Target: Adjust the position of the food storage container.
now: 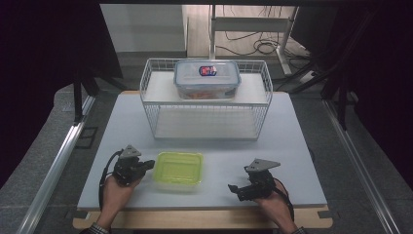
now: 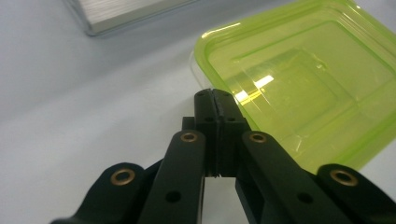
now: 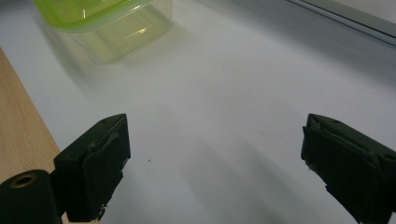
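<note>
A: Your left claw is pinched together with nothing in it, tips at the green container's rim, which lies at its 3 o'clock on the tabletop.

B: Push on like that and you'll likely just shove it sideways. Your right claw is spread wide, the container well off at 10 o'clock.

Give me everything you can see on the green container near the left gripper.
The green container is a shallow, rounded-rectangular tub of translucent yellow-green plastic with a stepped rim. It looks empty, has no lid on, and sits upright and flat on the white table, in front of the wire basket. The left gripper, jaws shut, sits right at its left rim; actual contact is unclear.
</note>
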Available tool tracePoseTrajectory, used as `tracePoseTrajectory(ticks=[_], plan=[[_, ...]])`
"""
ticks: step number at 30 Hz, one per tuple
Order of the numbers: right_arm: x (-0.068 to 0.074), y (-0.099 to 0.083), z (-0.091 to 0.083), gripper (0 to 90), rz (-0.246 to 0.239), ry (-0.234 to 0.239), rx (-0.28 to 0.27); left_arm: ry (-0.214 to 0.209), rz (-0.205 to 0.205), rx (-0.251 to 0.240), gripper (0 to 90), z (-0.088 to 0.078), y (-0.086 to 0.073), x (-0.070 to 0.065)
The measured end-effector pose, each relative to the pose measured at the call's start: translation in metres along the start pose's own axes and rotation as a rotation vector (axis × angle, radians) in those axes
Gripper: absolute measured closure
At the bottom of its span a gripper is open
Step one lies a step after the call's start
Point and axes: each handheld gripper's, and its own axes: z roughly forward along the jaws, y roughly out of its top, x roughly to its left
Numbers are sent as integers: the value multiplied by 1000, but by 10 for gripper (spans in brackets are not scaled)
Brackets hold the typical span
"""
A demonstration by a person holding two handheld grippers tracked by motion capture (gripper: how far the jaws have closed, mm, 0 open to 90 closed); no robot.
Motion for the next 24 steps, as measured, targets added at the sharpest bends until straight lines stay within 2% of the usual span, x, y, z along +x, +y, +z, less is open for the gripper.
tracePoseTrajectory(ticks=[13, 24], plan=[[-3, -1, -1, 84, 14, -1, 6, -72, 32, 3, 899, 2, -2, -28], [-3, -2, 0, 84, 17, 1, 7, -130, 57, 2, 899, 6, 0, -44]])
